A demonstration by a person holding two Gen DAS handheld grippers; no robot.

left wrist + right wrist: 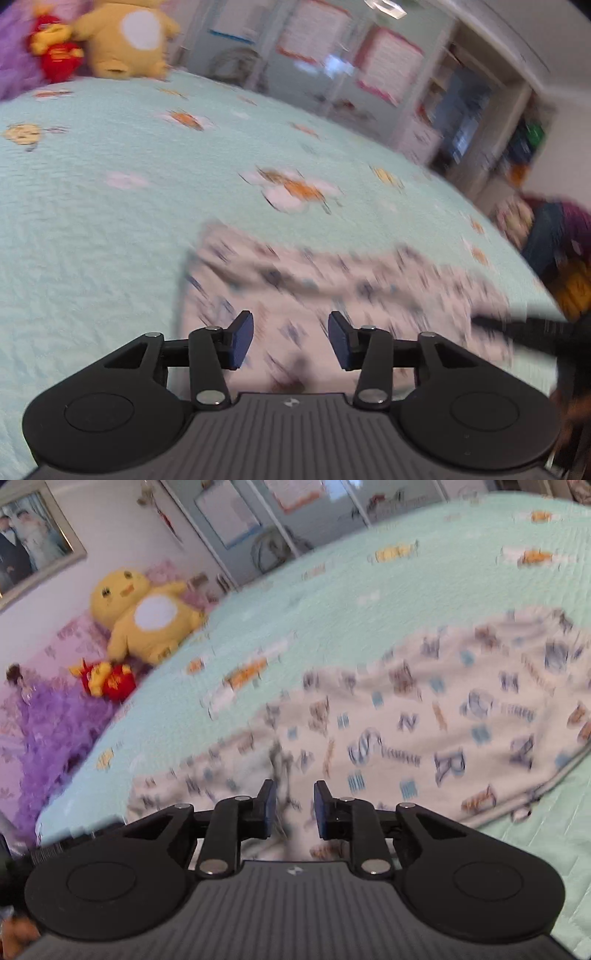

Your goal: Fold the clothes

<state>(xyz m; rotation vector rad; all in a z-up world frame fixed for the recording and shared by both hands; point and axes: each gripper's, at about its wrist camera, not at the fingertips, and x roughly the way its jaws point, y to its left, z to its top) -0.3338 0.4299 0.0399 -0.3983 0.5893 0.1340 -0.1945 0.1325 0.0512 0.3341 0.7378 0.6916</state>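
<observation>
A white garment (332, 280) printed with blue and grey letters lies spread on a mint-green bedspread (110, 221). My left gripper (291, 321) hovers over its near edge, blue pads (242, 339) well apart with only cloth showing behind them. A blurred black bar (524, 330) reaches over the garment from the right. In the right wrist view the same garment (424, 716) stretches away to the right across the bedspread (332, 602). My right gripper (294, 790) is over its near left part, jaws narrowly apart. A thin grey blurred strand (282, 771) shows in the gap, and the pads do not press on it.
A yellow plush toy (147, 616), a small red plush toy (109, 679) and a purple fluffy item (48, 731) sit at the head of the bed. A pile of dark and coloured clothes (554, 240) lies at the bed's right edge. Cupboards (369, 62) stand behind.
</observation>
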